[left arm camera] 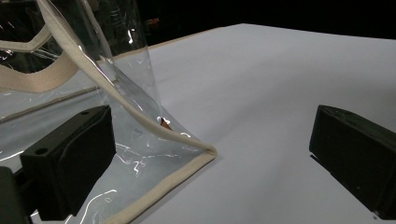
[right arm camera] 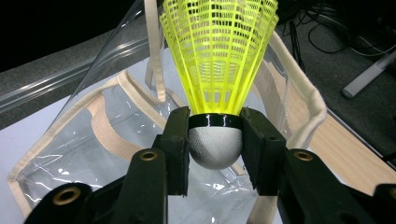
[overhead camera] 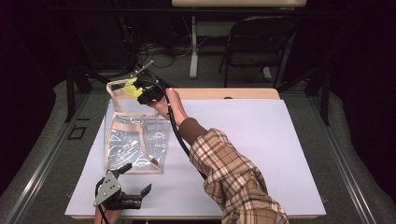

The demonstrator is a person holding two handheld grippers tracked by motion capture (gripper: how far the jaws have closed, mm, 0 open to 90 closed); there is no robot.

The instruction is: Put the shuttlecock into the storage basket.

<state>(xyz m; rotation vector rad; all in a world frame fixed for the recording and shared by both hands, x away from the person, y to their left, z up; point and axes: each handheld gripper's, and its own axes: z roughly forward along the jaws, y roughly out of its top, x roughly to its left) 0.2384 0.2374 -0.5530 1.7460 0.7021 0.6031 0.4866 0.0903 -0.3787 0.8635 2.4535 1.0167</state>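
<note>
Your right gripper point(right arm camera: 215, 140) clamps the yellow shuttlecock point(right arm camera: 217, 60) by its white cork, skirt pointing away, poised over the open mouth of the clear tote bag point(overhead camera: 135, 140), likely so it can drop straight in. Your left gripper point(overhead camera: 133, 184) sits wide apart, holding nothing, just beside the bag's near bottom corner, probably ready to steady it.

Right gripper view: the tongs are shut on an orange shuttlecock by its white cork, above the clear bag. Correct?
Not quite. The shuttlecock is yellow, not orange, as the right gripper view shows. The rest holds: the right tongs are shut on its white cork, above the clear bag.
</note>
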